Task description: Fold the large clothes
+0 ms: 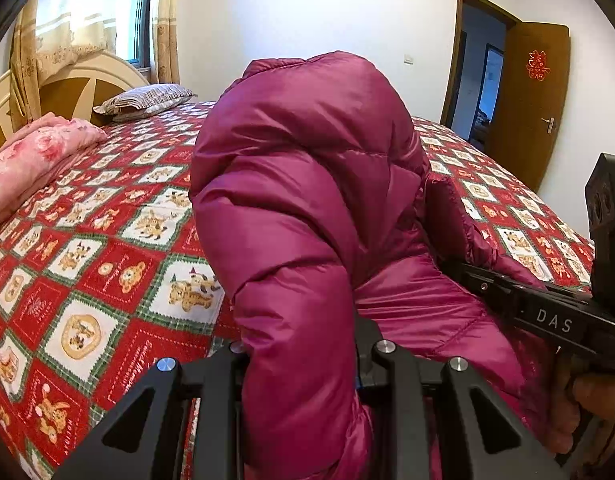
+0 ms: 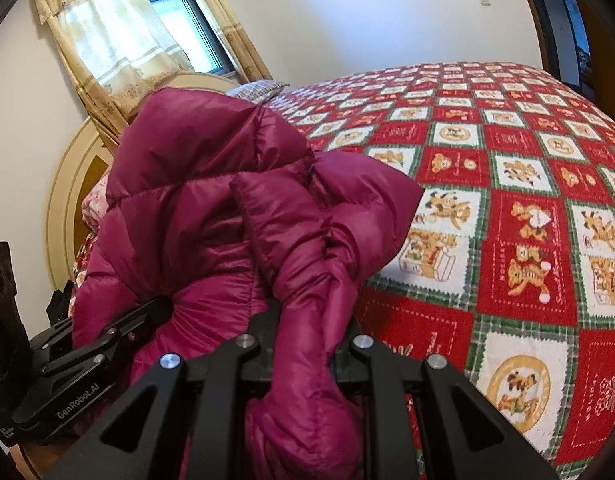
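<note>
Standing tall over the bear-print bedspread [image 1: 107,240], the shiny, puffy purple jacket [image 1: 307,200] was pinched tight by the left gripper [image 1: 301,364] and right gripper [image 2: 307,344].

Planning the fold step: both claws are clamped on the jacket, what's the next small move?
Probably draw the two claws apart to spread the jacket. It hangs bunched in puffy folds, the left claw and right claw each shut on a wad, close together above the bed.
</note>
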